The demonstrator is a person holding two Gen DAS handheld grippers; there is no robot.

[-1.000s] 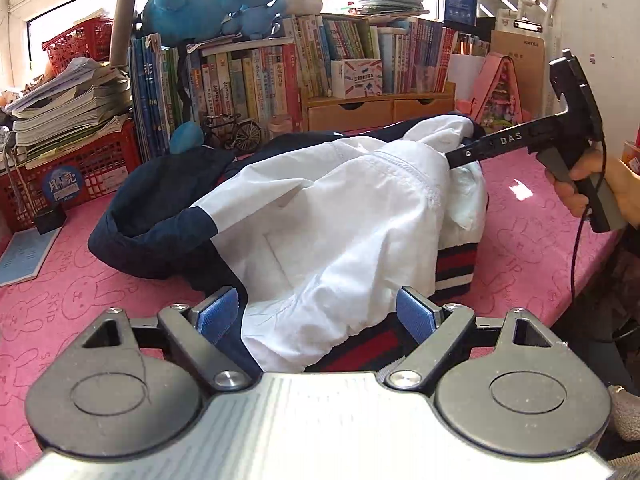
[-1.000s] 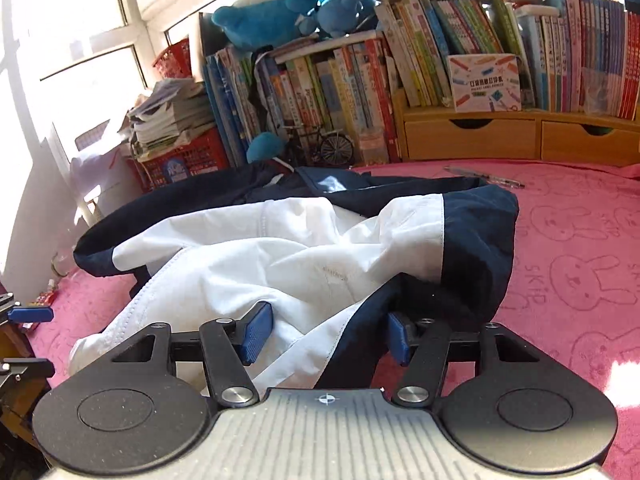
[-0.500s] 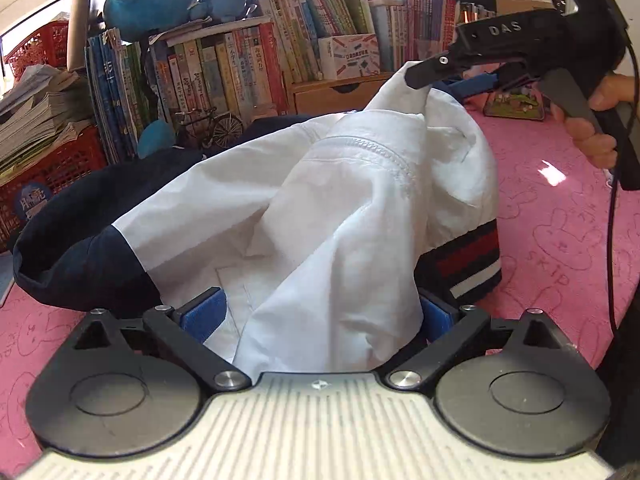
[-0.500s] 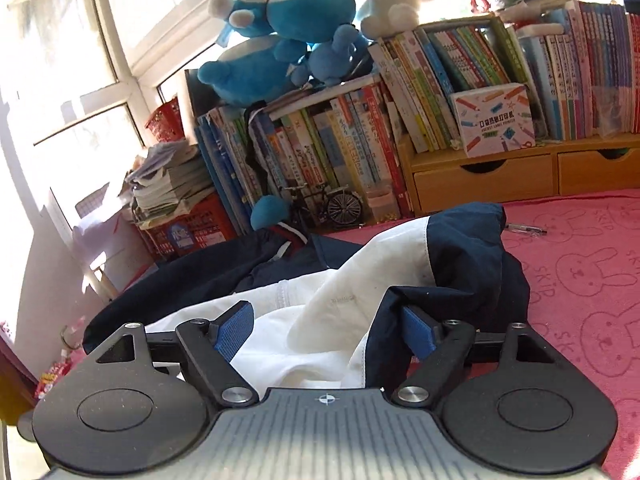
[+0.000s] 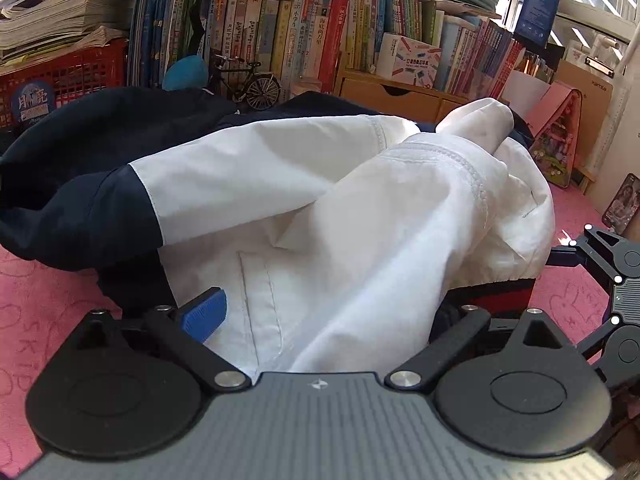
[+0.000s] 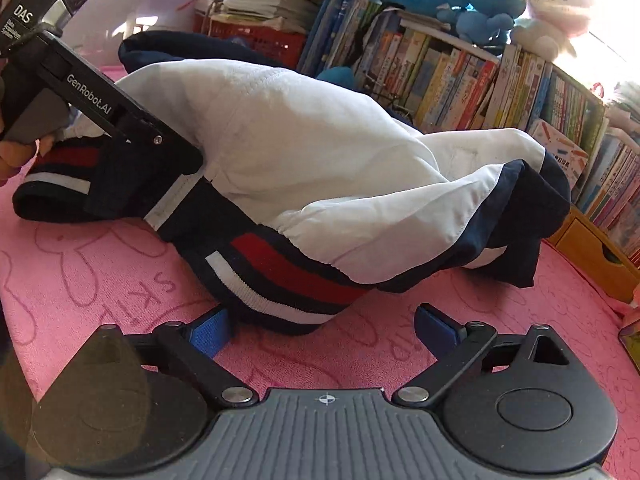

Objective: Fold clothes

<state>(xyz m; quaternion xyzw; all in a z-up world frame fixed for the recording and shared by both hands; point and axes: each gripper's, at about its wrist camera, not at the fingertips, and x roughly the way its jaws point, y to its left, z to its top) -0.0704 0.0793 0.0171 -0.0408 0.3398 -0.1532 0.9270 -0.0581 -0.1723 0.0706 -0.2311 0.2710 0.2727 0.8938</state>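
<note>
My left gripper (image 5: 320, 312) gapes wide over the white cloth, gripping nothing. My right gripper (image 6: 322, 330) has just been opening – empty, the jacket (image 6: 320, 184) heaped just ahead on the pink worktop (image 6: 100, 264) – folding barely begun.

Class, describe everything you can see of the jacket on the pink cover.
The jacket is thin white woven fabric with navy panels and a ribbed navy hem striped red and white. It lies crumpled in a loose heap on the pink bunny-print cover, not folded flat. The left gripper straddles its white fabric, jaws spread wide. A stitched pocket outline shows.
</note>
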